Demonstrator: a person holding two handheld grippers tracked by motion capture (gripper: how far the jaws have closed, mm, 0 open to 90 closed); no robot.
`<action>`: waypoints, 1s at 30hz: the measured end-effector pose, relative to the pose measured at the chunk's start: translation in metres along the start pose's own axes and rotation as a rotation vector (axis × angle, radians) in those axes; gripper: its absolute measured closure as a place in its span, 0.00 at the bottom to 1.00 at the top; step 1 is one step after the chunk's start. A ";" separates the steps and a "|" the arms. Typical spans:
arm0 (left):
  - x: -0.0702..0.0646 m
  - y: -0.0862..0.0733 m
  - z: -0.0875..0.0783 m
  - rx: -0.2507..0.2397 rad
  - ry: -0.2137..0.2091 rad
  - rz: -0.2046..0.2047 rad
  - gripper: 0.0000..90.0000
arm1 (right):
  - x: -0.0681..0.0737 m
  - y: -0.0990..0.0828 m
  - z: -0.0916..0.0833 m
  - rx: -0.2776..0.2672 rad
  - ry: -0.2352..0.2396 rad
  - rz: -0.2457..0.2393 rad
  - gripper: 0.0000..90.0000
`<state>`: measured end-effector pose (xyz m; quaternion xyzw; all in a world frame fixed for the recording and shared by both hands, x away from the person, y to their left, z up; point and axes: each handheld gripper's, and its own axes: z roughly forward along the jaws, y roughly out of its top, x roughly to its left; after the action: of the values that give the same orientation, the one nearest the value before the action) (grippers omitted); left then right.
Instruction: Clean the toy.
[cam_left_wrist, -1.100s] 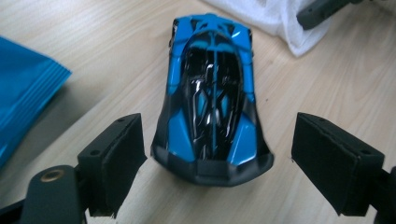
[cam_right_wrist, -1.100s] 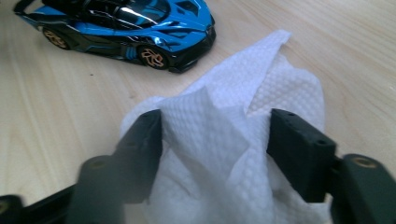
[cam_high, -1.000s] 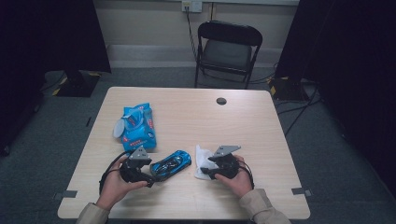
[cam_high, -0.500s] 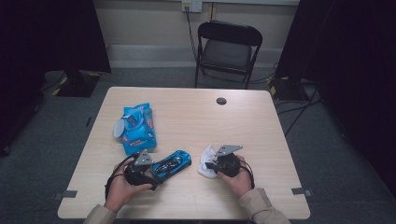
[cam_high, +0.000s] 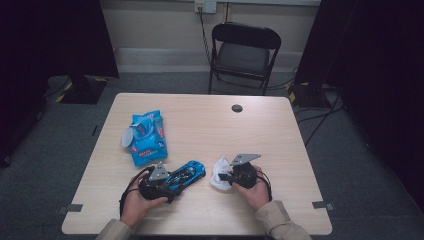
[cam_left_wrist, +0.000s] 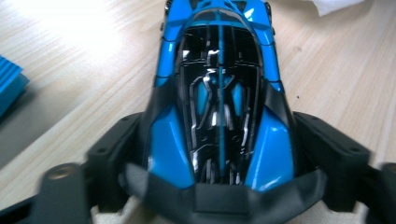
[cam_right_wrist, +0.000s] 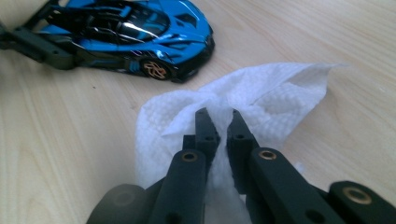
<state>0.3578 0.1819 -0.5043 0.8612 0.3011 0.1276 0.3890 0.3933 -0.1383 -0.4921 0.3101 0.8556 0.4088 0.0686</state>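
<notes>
Wipes pack (cam_high: 145, 137) lies closed.

My right gripper (cam_right_wrist: 218, 122) has its two black jaws pinched together on a crumpled white wipe (cam_right_wrist: 261, 100) lying on the pale wooden table (cam_right_wrist: 70, 140). Beyond the wipe and just apart from it, I see the blue toy car (cam_right_wrist: 135, 32), its rear end between the left gripper's (cam_right_wrist: 39, 44) black jaws.
</notes>
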 end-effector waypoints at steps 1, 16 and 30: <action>0.000 0.000 0.000 -0.002 -0.002 0.001 0.26 | 0.000 0.001 -0.001 -0.007 0.008 0.000 0.97; 0.001 0.001 0.001 -0.002 -0.011 0.005 0.27 | 0.007 0.042 -0.009 -0.069 0.047 0.002 0.97; 0.001 0.001 0.001 -0.002 -0.011 0.008 0.27 | 0.063 0.078 0.046 -0.056 0.140 -0.073 0.97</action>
<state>0.3593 0.1816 -0.5045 0.8627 0.2954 0.1247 0.3910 0.3970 -0.0340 -0.4558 0.2470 0.8573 0.4505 0.0321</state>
